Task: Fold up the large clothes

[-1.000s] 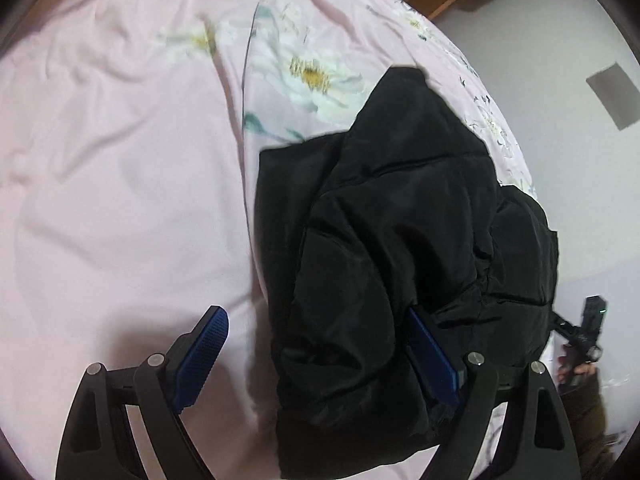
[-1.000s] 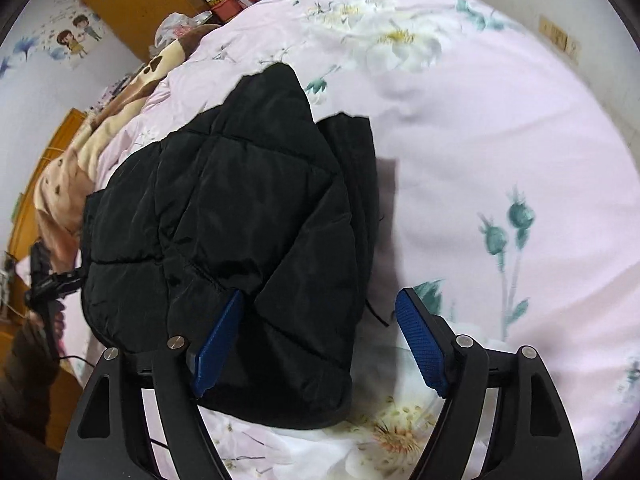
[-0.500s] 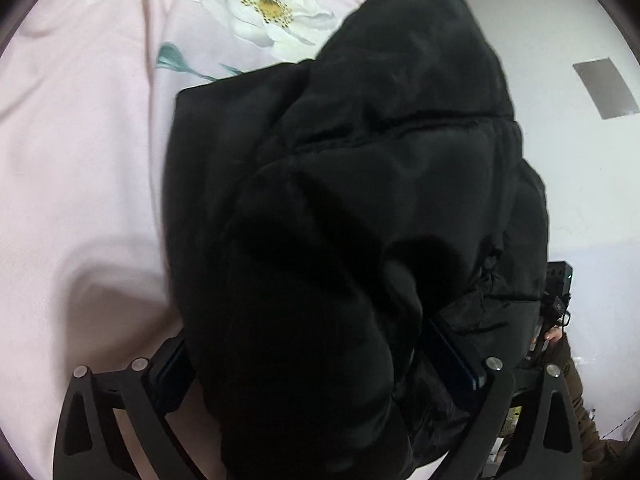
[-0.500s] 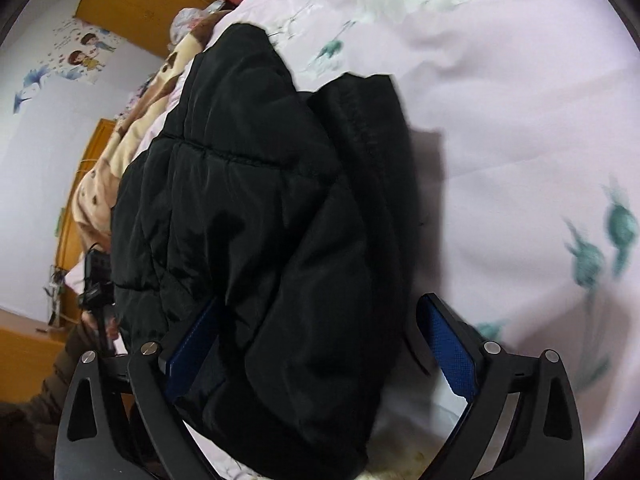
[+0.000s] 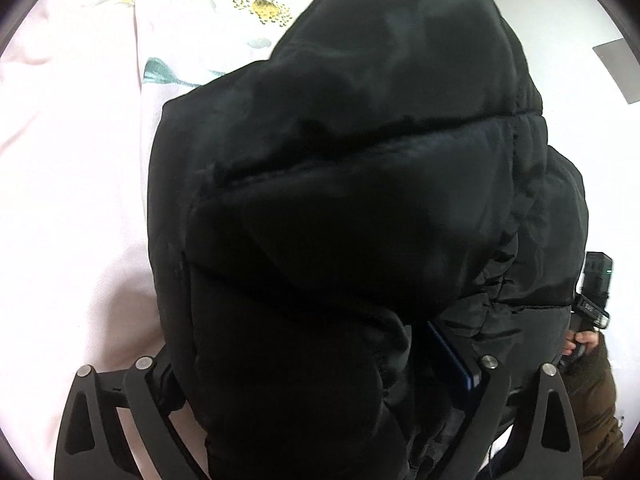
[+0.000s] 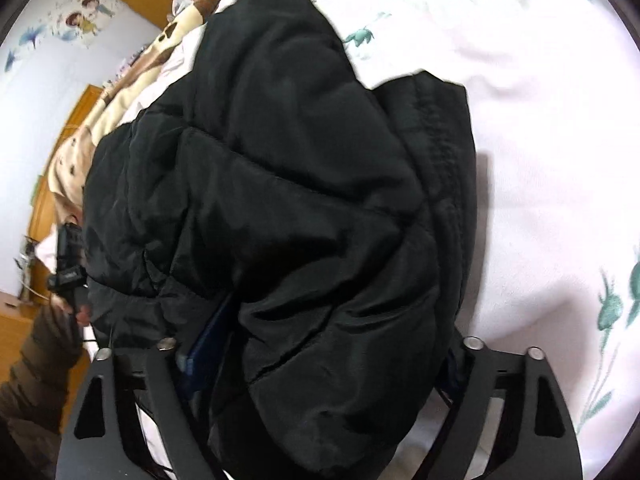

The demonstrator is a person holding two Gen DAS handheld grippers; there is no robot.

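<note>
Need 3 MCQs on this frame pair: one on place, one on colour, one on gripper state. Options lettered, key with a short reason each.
1. Where does the black quilted puffer jacket lie?
A. on a pink floral bedsheet
B. on a wooden floor
C. on a hanger

2. What colour are the pads on the gripper fingers?
A. red
B. blue
C. yellow

3. How does the left gripper stand to the jacket?
A. hovering well clear of it
B. fingers spread on either side of a thick fold
C. lying beside it on the sheet

Key: 1 A, pink flowered sheet shows around the jacket in both views. 2 B, a blue pad shows against the black fabric. 3 B, padding bulges between its fingers; the right gripper straddles a fold likewise.
</note>
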